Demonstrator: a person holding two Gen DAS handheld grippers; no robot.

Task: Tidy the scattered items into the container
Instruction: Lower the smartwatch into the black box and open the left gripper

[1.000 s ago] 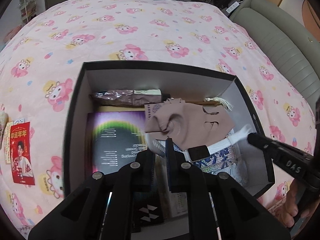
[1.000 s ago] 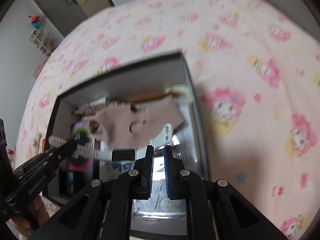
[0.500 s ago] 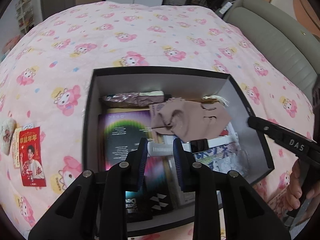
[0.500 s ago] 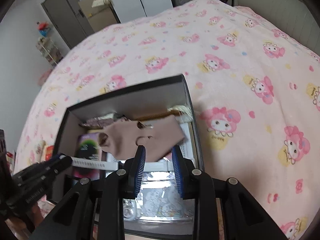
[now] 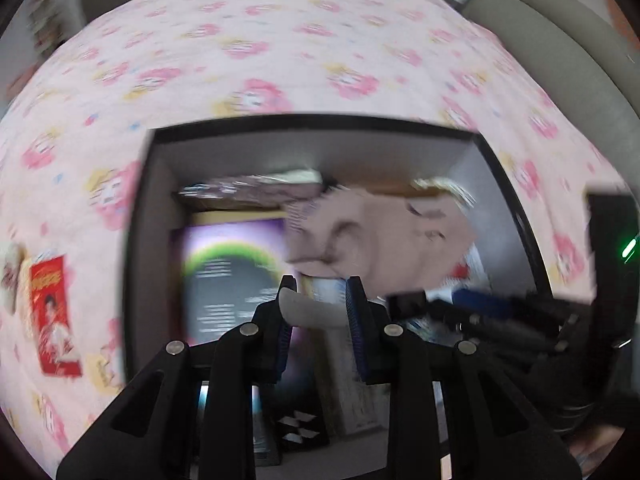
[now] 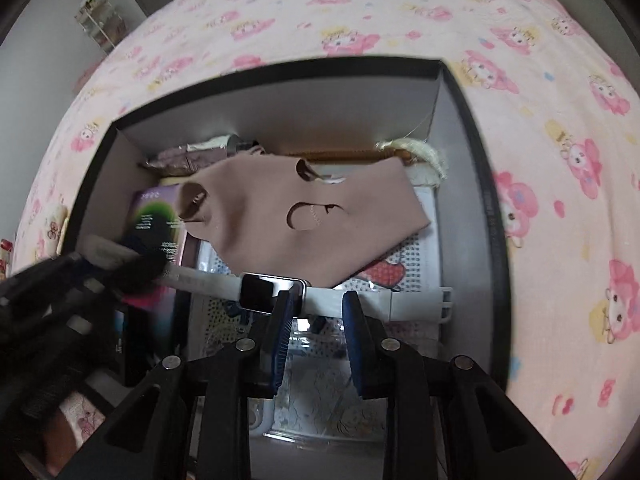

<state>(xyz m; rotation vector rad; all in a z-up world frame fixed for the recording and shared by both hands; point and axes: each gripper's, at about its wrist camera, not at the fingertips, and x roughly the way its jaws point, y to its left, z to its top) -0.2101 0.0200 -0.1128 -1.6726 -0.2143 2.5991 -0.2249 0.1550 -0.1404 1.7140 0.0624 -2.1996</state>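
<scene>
Both pairs of tongs now stand parted over the black box, where a second ago each was pinched nearly shut on an end of the white smartwatch. The right tongs gape with the strap lying across the gap between their blue pads and nothing pressed on it; they hold nothing. The left tongs are likewise spread in the left wrist view, with the blurred strap end sitting loose between the tips, so they look to have let go too, though the smear of motion keeps that from being certain.

The watch lies inside the box, stretched across its middle, its dark face just left of the right tongs and its buckle end near the box's right wall. It rests on the patterned packets, directly nearer the camera than the tan fabric face mask that drapes over the far half of the box. To the mask's left sits the purple booklet.

So the watch reads as delivered and released. Outside the box, on the pink bedspread to its left, a red photo card is unpacked, with a pale item just left of it; those look like the remaining work.
</scene>
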